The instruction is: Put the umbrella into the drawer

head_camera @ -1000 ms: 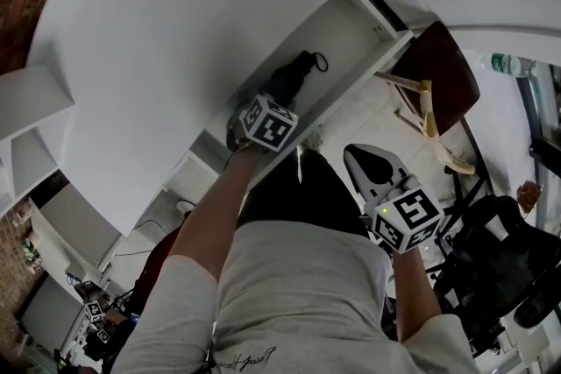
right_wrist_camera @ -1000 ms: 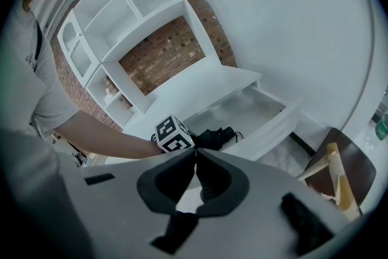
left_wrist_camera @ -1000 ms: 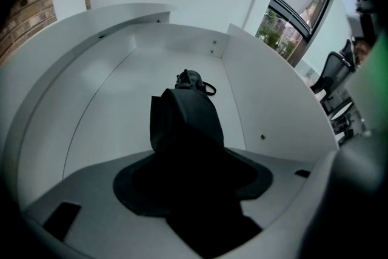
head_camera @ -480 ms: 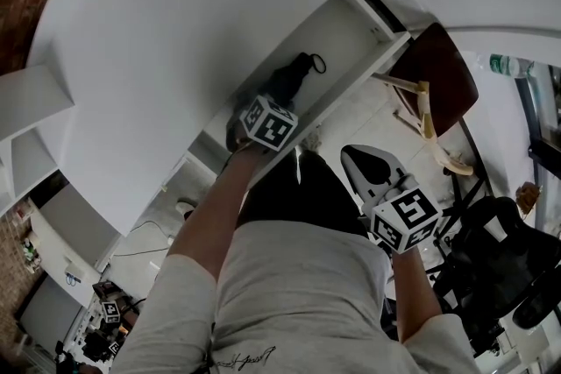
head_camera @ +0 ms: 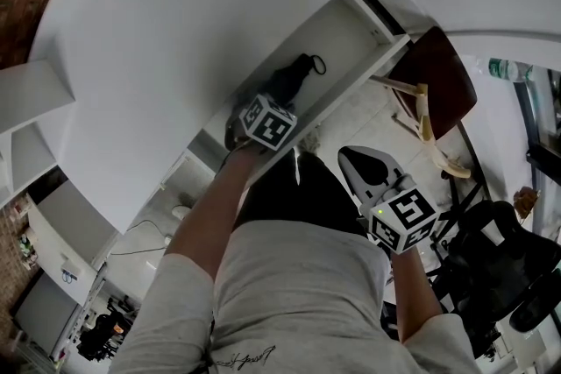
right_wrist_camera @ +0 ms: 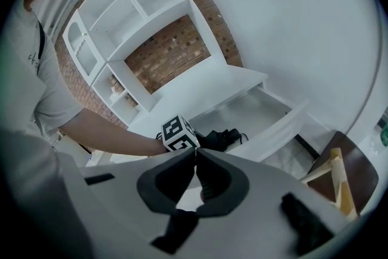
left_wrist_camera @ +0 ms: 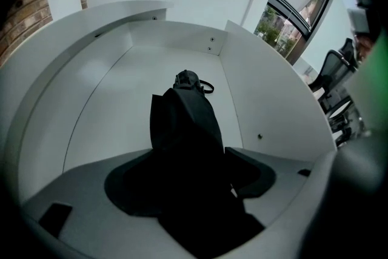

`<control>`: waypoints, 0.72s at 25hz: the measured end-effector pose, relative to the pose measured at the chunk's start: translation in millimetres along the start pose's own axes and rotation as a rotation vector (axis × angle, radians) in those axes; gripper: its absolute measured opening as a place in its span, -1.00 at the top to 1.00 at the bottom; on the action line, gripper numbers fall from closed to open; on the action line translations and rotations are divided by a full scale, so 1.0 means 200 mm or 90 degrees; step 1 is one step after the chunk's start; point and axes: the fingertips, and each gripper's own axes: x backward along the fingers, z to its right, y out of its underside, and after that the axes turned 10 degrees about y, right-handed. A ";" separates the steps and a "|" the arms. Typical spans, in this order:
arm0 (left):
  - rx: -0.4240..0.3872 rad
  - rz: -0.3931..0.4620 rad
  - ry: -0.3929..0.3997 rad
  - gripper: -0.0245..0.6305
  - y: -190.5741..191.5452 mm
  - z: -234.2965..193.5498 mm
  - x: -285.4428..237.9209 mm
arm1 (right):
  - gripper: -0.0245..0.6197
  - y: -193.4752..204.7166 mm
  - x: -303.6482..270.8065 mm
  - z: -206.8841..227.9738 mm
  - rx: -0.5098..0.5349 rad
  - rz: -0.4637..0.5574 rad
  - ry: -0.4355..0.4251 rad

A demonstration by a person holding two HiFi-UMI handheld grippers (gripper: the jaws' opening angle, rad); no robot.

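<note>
Umbrella: black, folded, strap loop at far end. Lies on the floor of the open white drawer. Its near end sits between the left gripper jaws. These jaws have just been opening and stand wide, no grip on it. Right gripper: jaws together, empty, apart from the drawer.

Bright, even daylight across the head view, the white desk close to blown out, barely a shadow on it. The left gripper view runs dimmer: the drawer goes soft grey, the umbrella is one black mass with no detail, and its near end is blurred. The window glares at upper right. Both gripper views bend hard at the rims and fall to black in the corners. The right gripper view is bright, its wall washed pale
</note>
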 end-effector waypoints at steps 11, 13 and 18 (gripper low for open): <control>0.002 0.014 -0.012 -0.05 0.01 0.04 0.06 | 0.83 -0.04 0.01 -0.05 0.026 0.010 -0.022; 0.004 0.020 -0.015 -0.05 0.00 0.05 0.09 | 0.83 -0.04 0.02 -0.06 0.031 0.012 -0.026; 0.003 0.037 -0.027 -0.05 -0.02 0.07 0.15 | 0.83 -0.05 0.04 -0.09 0.046 0.016 -0.034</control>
